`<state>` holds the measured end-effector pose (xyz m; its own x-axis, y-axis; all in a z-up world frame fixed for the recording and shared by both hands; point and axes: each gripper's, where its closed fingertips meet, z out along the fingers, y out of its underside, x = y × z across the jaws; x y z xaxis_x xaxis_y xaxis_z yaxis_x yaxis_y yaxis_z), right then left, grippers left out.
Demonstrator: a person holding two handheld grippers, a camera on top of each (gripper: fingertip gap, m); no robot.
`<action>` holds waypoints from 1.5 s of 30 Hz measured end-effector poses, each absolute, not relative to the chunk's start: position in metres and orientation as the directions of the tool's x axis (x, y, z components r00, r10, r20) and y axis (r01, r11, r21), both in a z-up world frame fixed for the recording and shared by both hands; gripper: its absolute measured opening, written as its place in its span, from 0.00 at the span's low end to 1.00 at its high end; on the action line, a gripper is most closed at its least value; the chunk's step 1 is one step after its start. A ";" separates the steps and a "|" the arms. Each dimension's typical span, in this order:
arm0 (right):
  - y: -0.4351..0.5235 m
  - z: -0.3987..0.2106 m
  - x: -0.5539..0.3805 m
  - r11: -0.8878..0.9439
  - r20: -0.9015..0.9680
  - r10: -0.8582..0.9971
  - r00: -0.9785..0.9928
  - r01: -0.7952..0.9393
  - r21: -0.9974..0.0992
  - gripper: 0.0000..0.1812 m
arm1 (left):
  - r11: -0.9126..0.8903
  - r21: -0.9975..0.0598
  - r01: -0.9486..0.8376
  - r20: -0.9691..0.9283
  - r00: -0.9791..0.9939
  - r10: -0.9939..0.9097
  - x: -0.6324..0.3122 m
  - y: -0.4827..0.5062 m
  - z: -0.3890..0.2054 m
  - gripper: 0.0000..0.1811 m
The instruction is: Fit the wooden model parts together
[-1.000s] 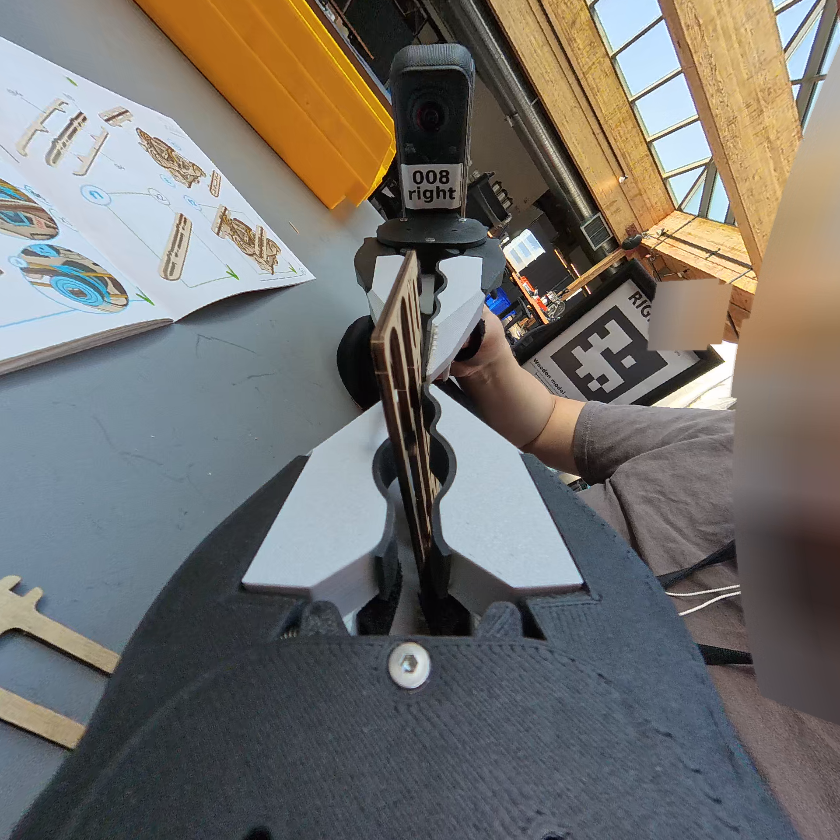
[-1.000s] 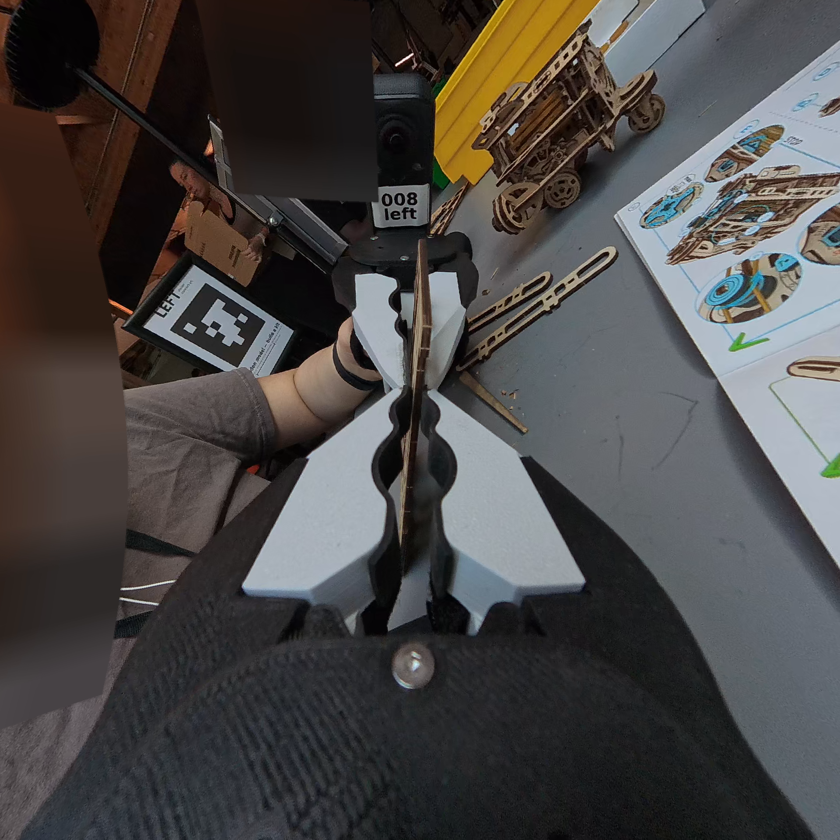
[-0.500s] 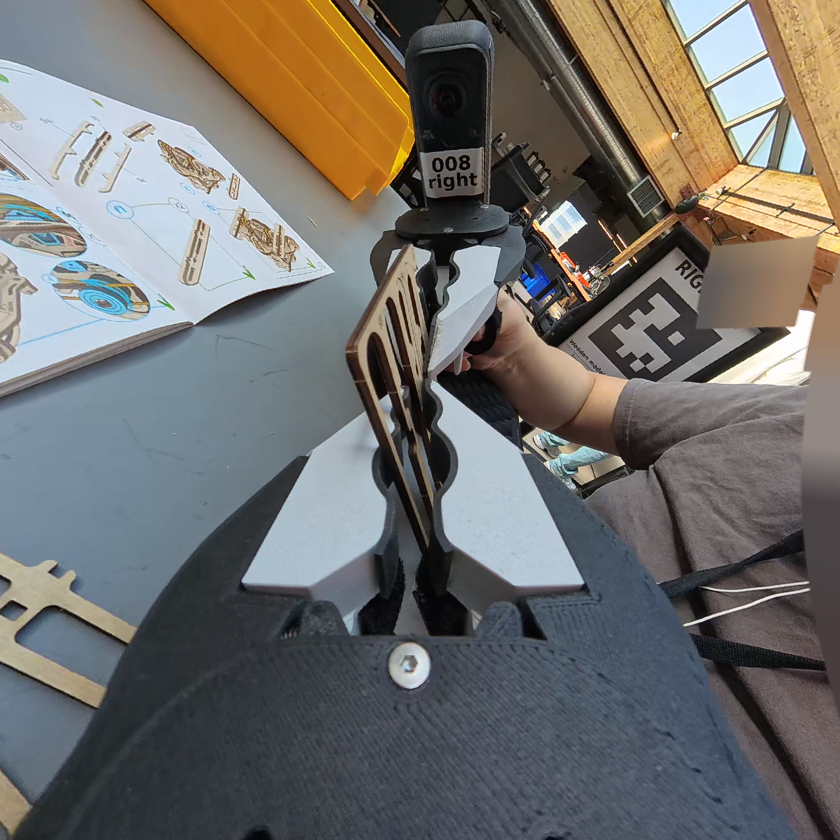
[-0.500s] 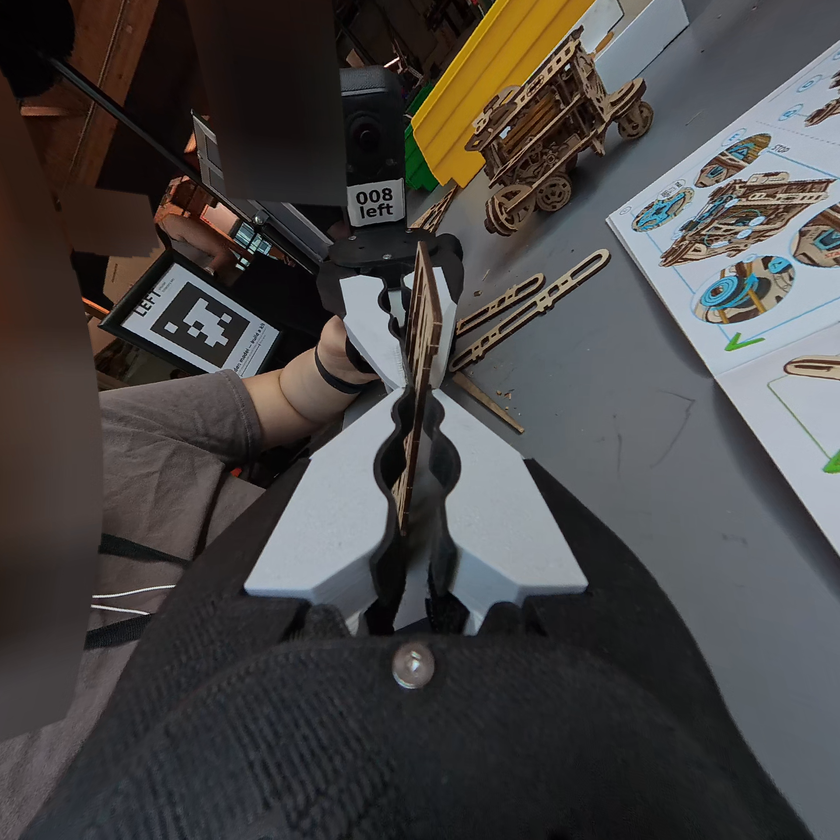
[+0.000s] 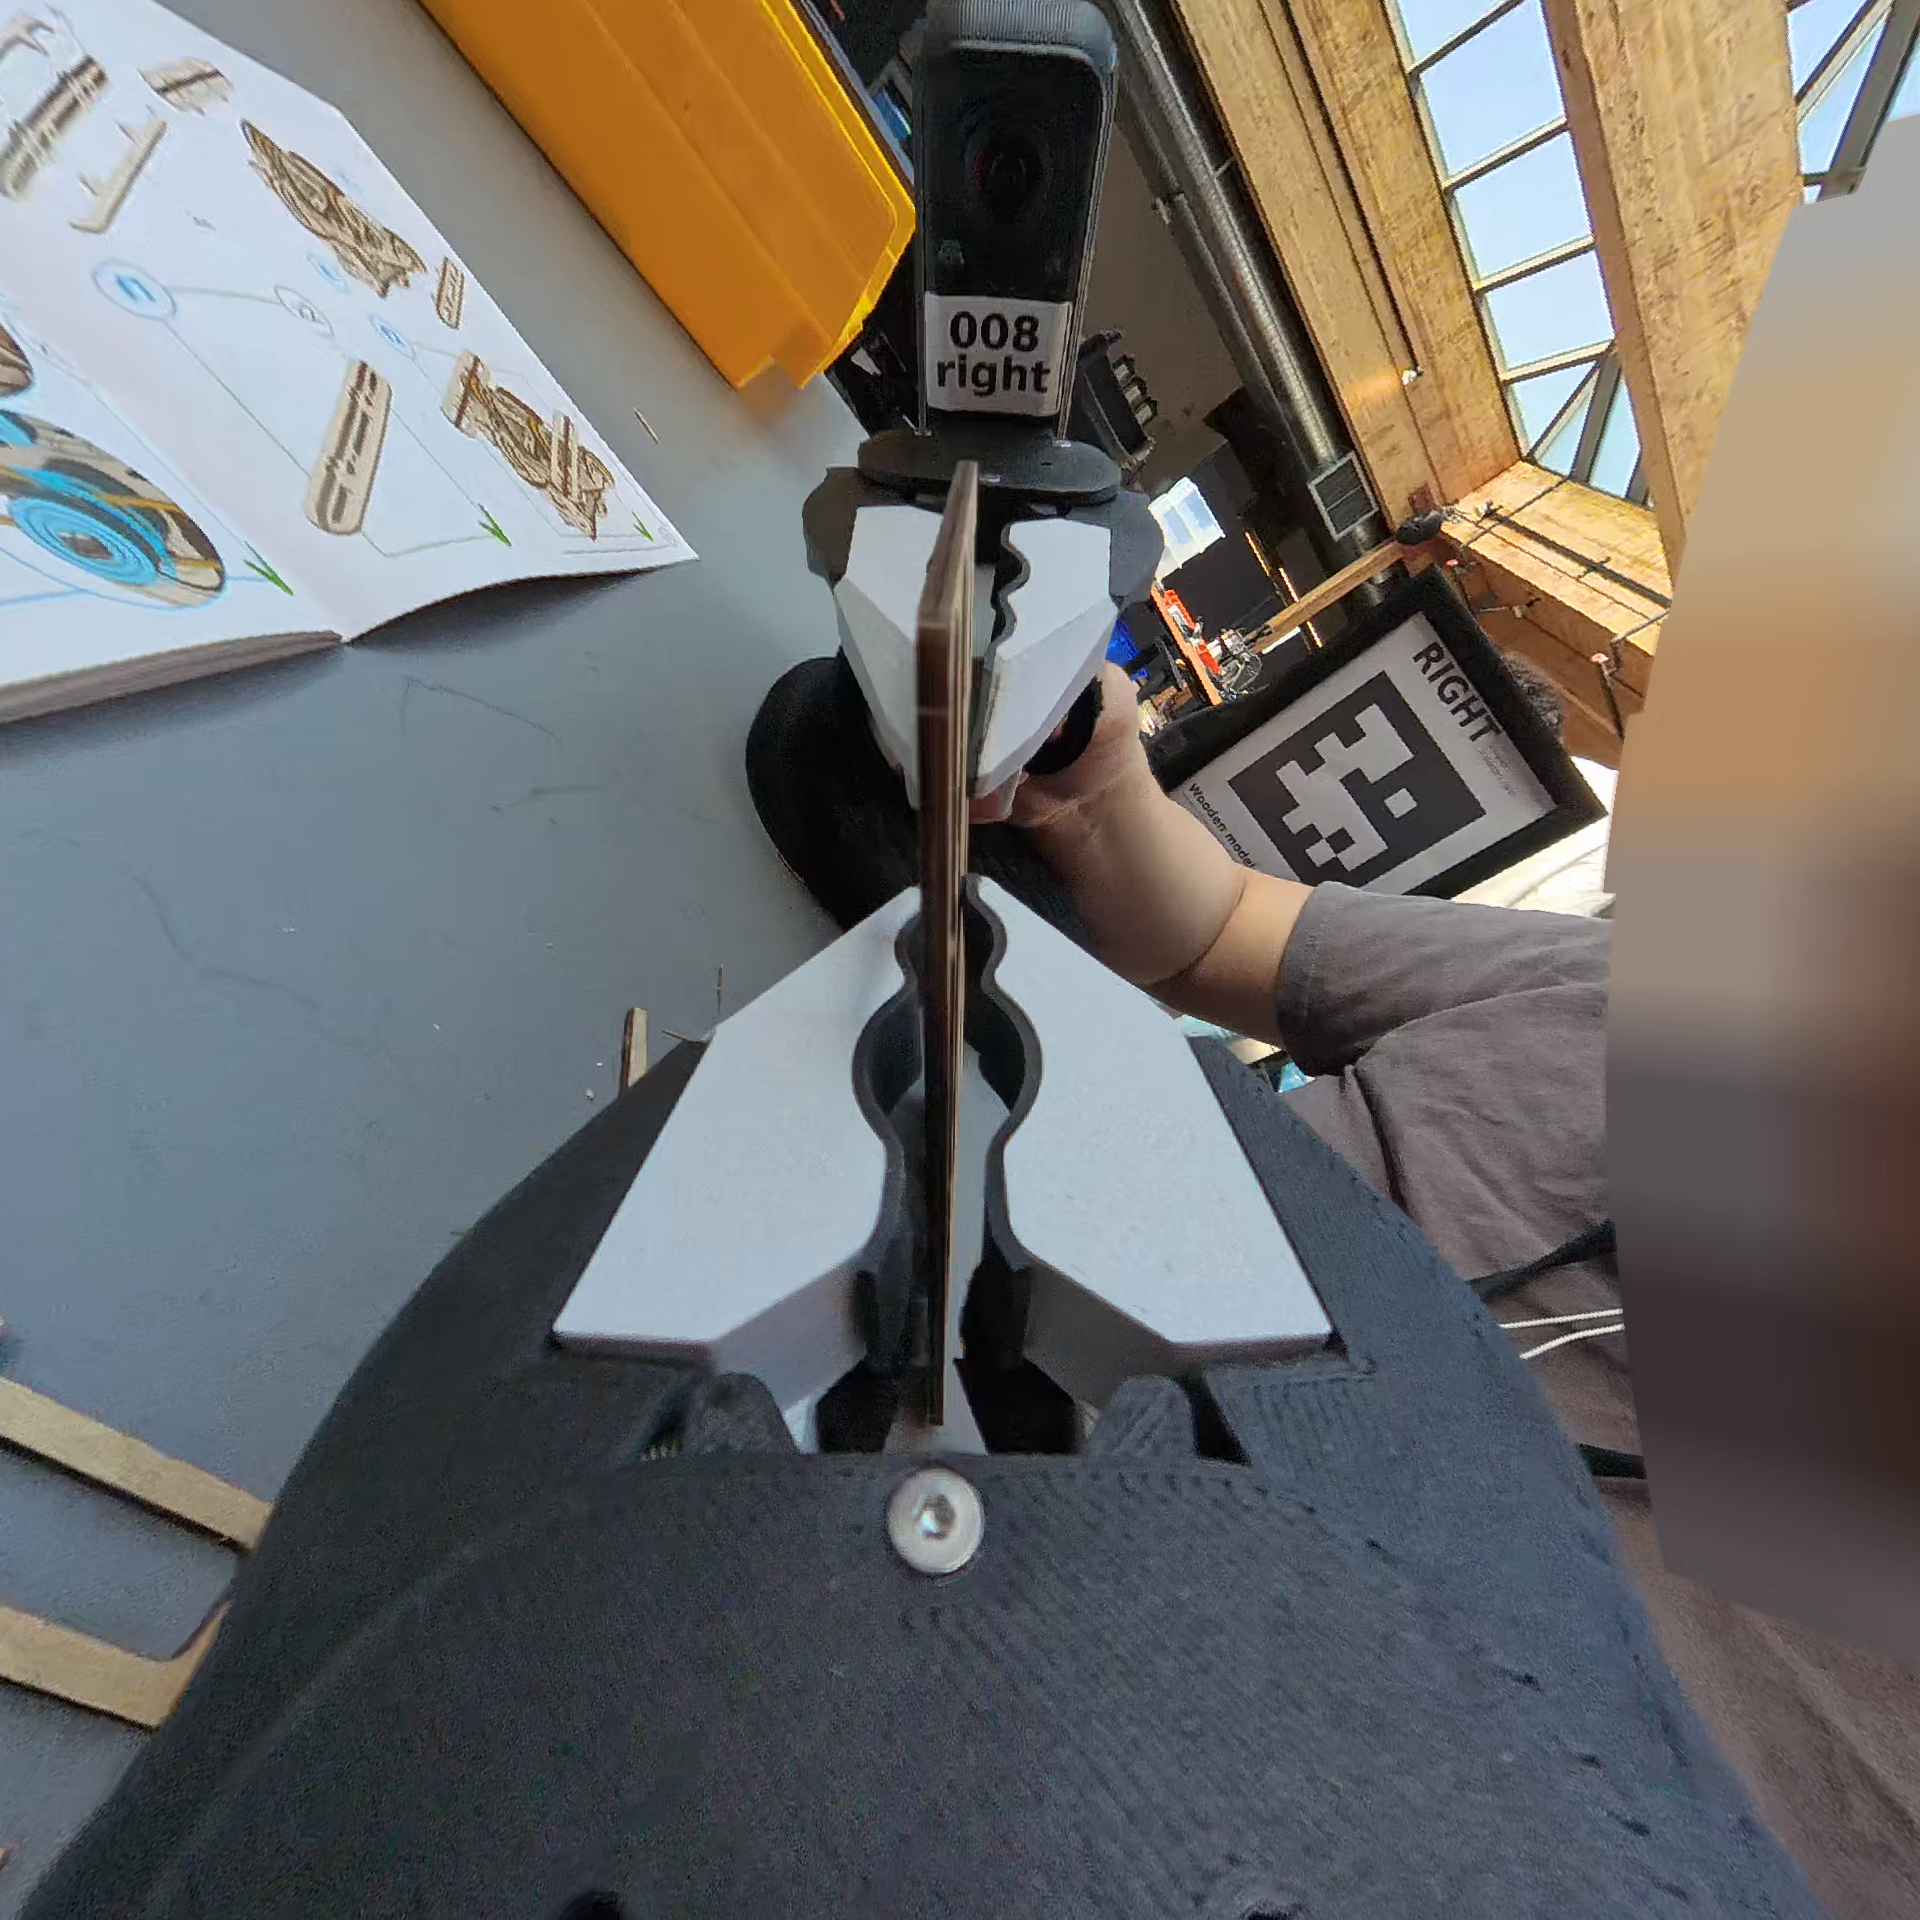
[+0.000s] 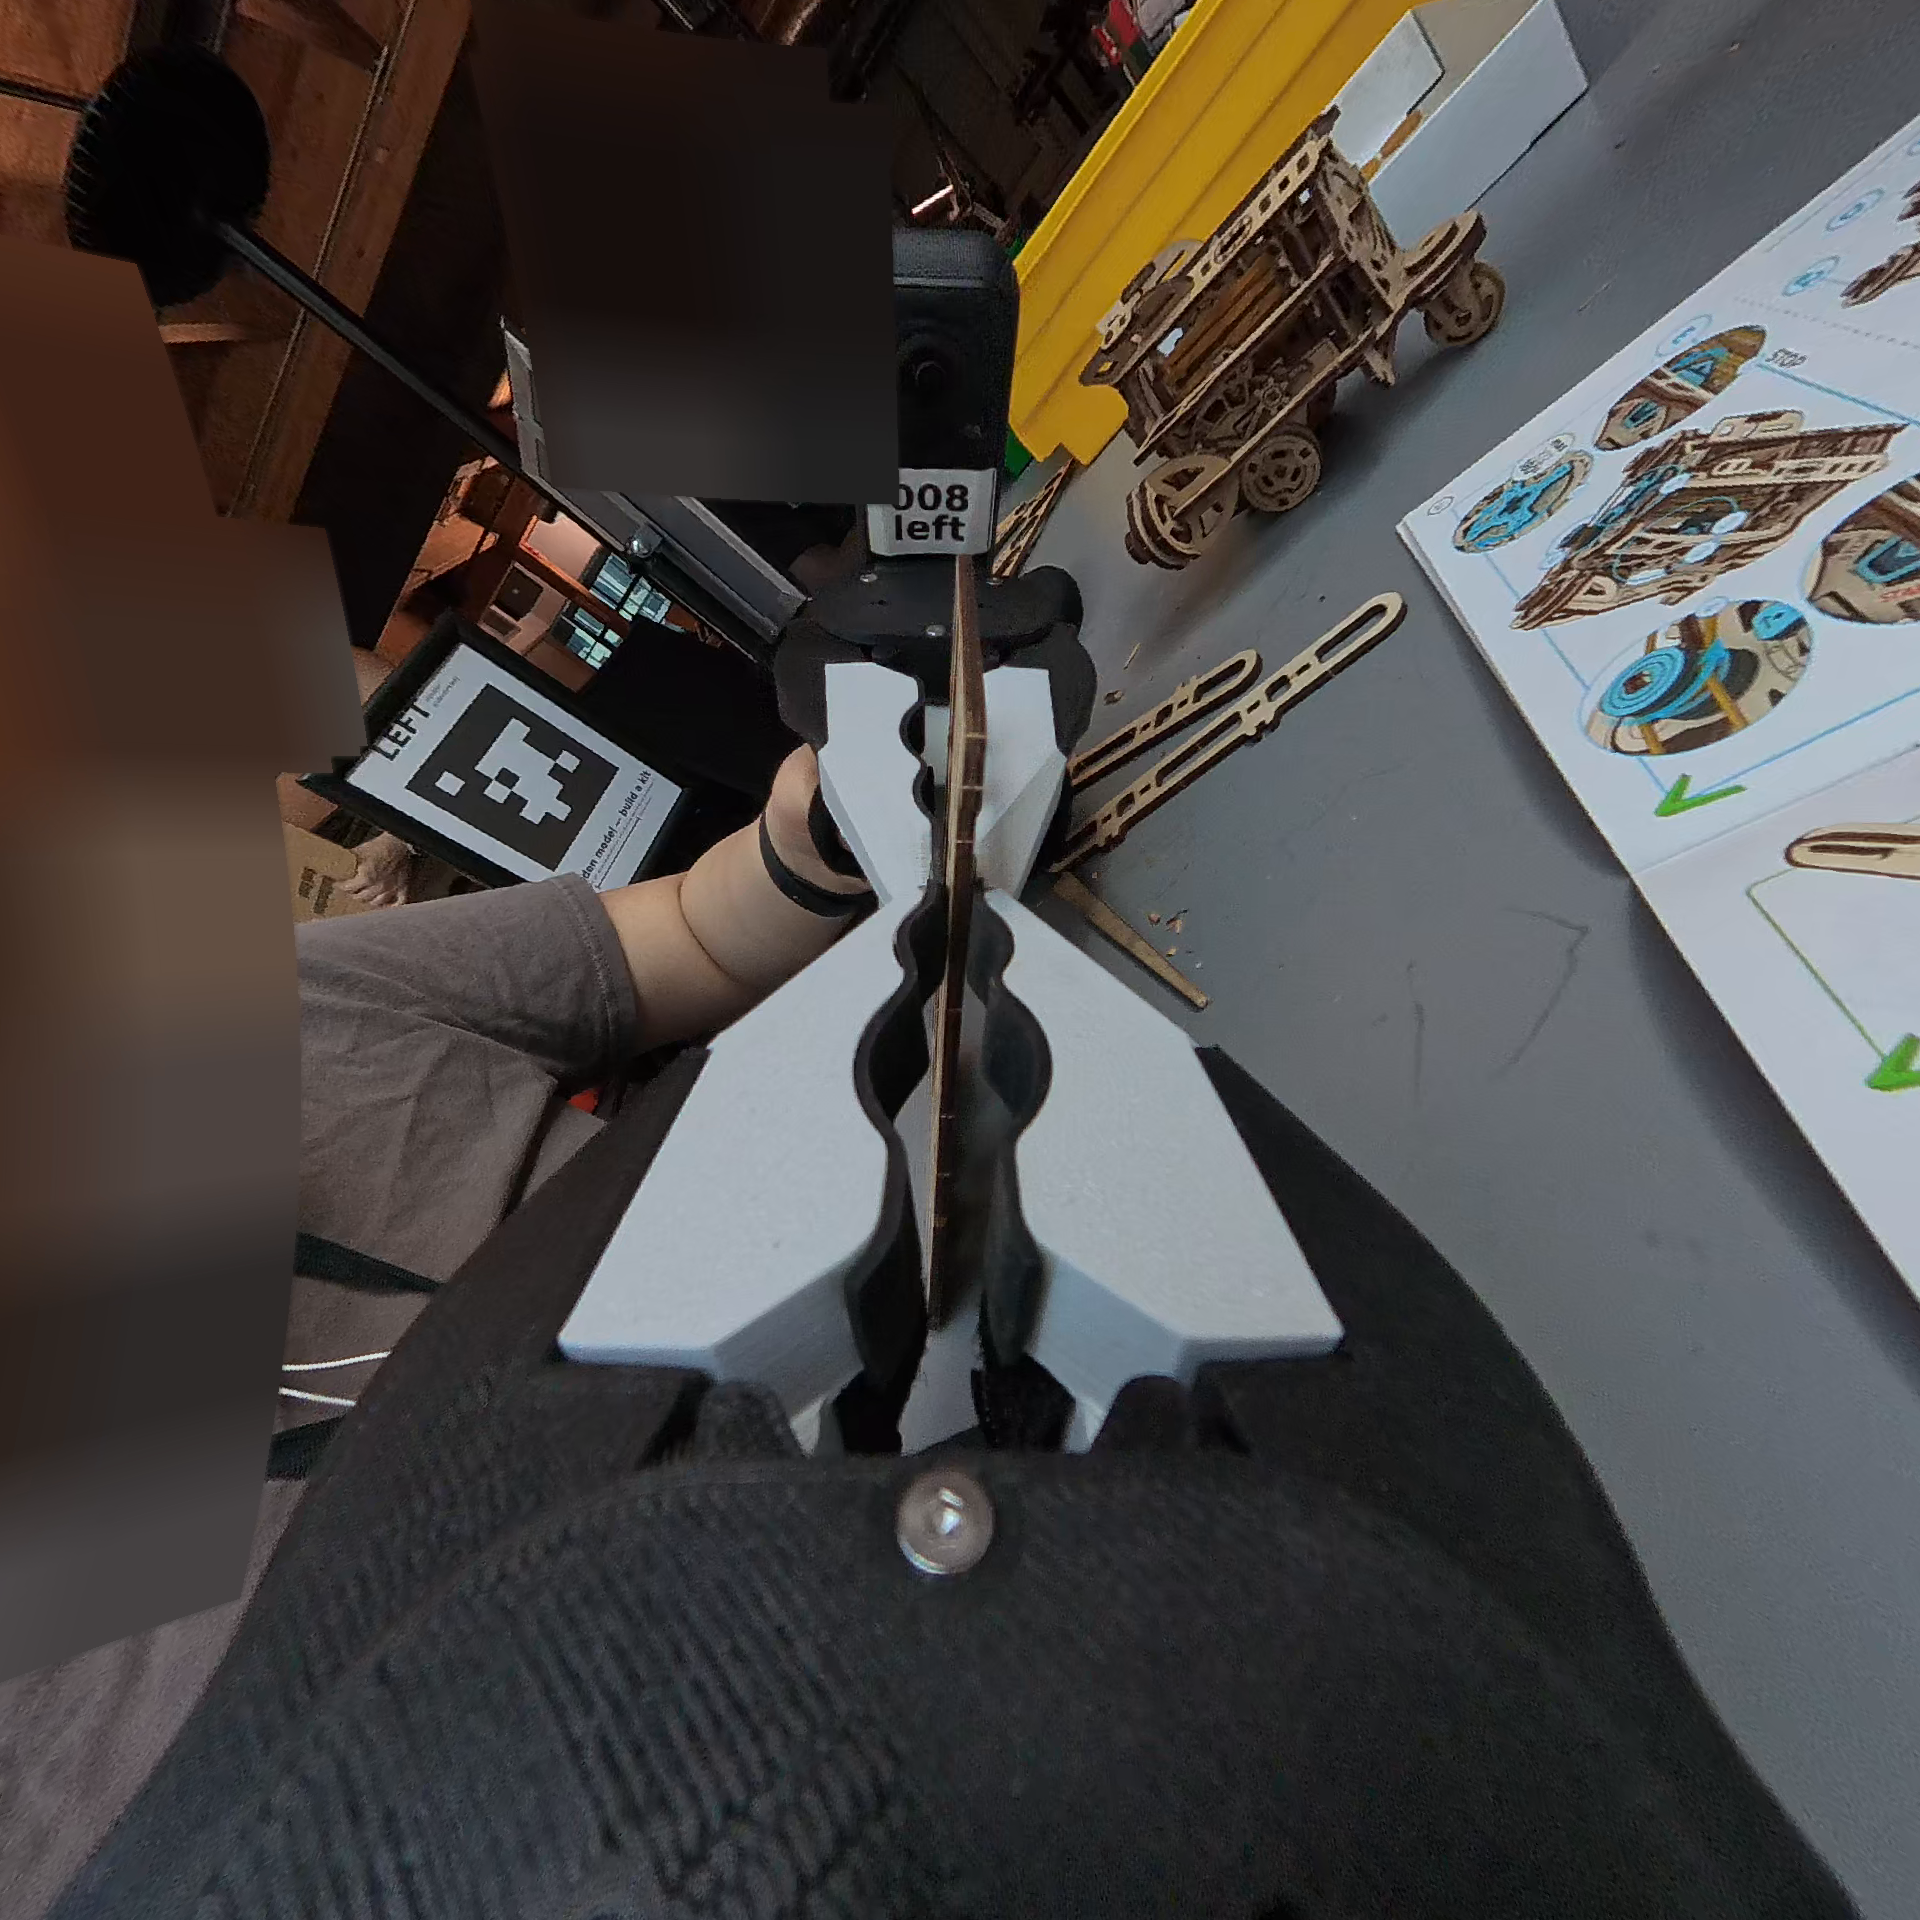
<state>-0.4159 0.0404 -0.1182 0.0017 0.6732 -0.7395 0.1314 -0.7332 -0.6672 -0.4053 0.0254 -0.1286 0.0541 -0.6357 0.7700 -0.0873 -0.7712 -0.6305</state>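
Note:
A flat wooden model panel [image 5: 943,727] with cut-outs is held edge-on above the grey table, between the two grippers, which face each other. My left gripper [image 5: 945,914] is shut on its near end. My right gripper [image 5: 951,795] is shut on the far end. In the right wrist view the same panel [image 6: 961,727] runs from my right gripper [image 6: 951,909] to the left gripper [image 6: 954,842]. Each gripper is held by a hand. The panel's faces are hidden.
An open instruction booklet [image 5: 260,364] lies on the table and also shows in the right wrist view [image 6: 1714,623]. A yellow bin [image 5: 707,156] stands behind it. A built wooden vehicle [image 6: 1278,343], two slotted wooden strips [image 6: 1226,727] and leftover sheet frame [image 5: 104,1475] lie nearby. My two grippers' fingertips are within a few centimetres of each other.
The panel was tilted and showed its cut-out face half a second ago; it is now turned edge-on to both cameras. Both grippers stay shut on it.

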 end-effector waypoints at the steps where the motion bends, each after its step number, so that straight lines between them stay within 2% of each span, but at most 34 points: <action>1: 0.042 -0.116 -0.414 -0.733 -0.738 0.675 0.000 0.116 -0.671 0.00 | -0.776 -0.623 -0.101 0.776 0.047 -0.629 -0.404 0.023 -0.130 0.00; 8: 0.041 -0.119 -0.415 -0.734 -0.740 0.673 0.006 0.136 -0.666 0.00 | -0.703 -0.689 -0.177 0.695 0.114 -0.710 -0.404 0.019 -0.137 0.01; 29: 0.042 -0.121 -0.415 -0.743 -0.747 0.664 0.026 0.130 -0.656 0.00 | -0.702 -0.684 -0.197 0.695 0.115 -0.710 -0.403 0.017 -0.141 0.01; 32: 0.042 -0.111 -0.413 -0.748 -0.752 0.658 -0.038 0.092 -0.658 0.00 | -0.699 -0.698 -0.155 0.696 0.083 -0.713 -0.402 0.019 -0.132 0.00; 33: 0.041 -0.112 -0.413 -0.757 -0.764 0.644 -0.045 0.103 -0.645 0.02 | -0.709 -0.689 -0.147 0.705 0.091 -0.704 -0.404 0.021 -0.132 0.00; 34: 0.038 -0.111 -0.413 -0.763 -0.772 0.632 -0.065 0.123 -0.635 0.09 | -0.719 -0.683 -0.129 0.712 0.103 -0.695 -0.407 0.026 -0.132 0.00; 36: 0.033 -0.115 -0.415 -0.759 -0.776 0.626 -0.072 0.171 -0.628 0.12 | -0.724 -0.685 -0.085 0.715 0.110 -0.690 -0.413 0.033 -0.126 0.00; 39: 0.028 -0.122 -0.418 -0.733 -0.758 0.650 -0.048 0.222 -0.643 0.10 | -0.705 -0.707 -0.058 0.694 0.131 -0.708 -0.418 0.038 -0.120 0.00; 42: 0.023 -0.127 -0.421 -0.698 -0.730 0.683 -0.028 0.267 -0.664 0.06 | -0.707 -0.707 -0.028 0.700 0.119 -0.704 -0.418 0.039 -0.114 0.00; 43: 0.023 -0.129 -0.421 -0.694 -0.724 0.690 -0.013 0.270 -0.667 0.00 | -0.711 -0.703 -0.024 0.706 0.105 -0.701 -0.418 0.038 -0.112 0.00; 45: 0.022 -0.127 -0.421 -0.693 -0.724 0.689 -0.023 0.269 -0.669 0.00 | -0.707 -0.707 -0.016 0.704 0.077 -0.706 -0.416 0.035 -0.108 0.00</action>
